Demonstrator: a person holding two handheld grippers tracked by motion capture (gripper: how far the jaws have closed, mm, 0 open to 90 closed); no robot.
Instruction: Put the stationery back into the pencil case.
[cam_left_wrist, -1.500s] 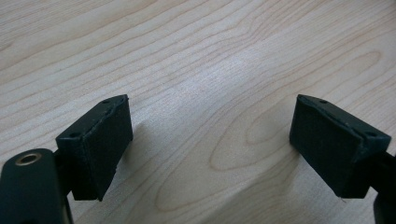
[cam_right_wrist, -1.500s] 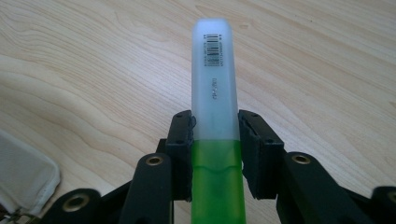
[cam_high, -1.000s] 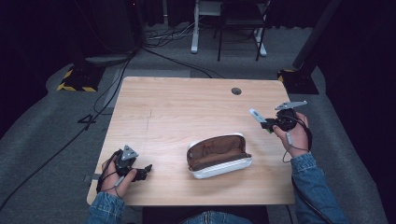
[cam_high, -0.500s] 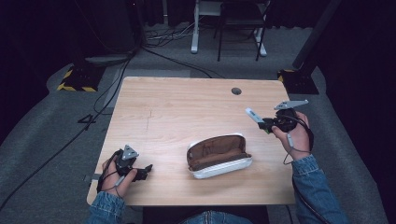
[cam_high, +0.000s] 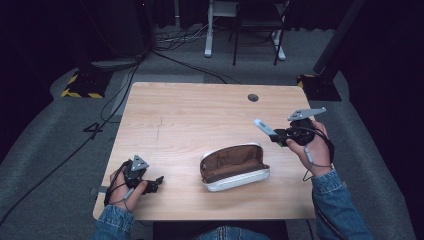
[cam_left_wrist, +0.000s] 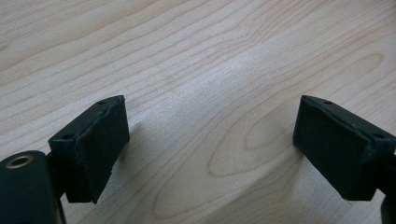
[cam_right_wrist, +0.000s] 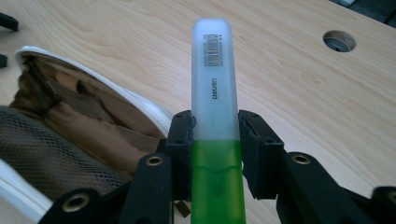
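Pinching highlighter (cam_right_wrist: 214, 107) mid-barrel, right tool (cam_right_wrist: 215, 135) centre frame; light, stiff, probably slick plastic. Left tool (cam_left_wrist: 210, 144) spread, empty.

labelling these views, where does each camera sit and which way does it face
High view: above the person's side, looking forward and down at the table, both forearms, case.
Left gripper view: on the left gripper, facing bare wood.
Right gripper view: on the right gripper, along the highlighter.
Shared: high and right views show the case and highlighter.
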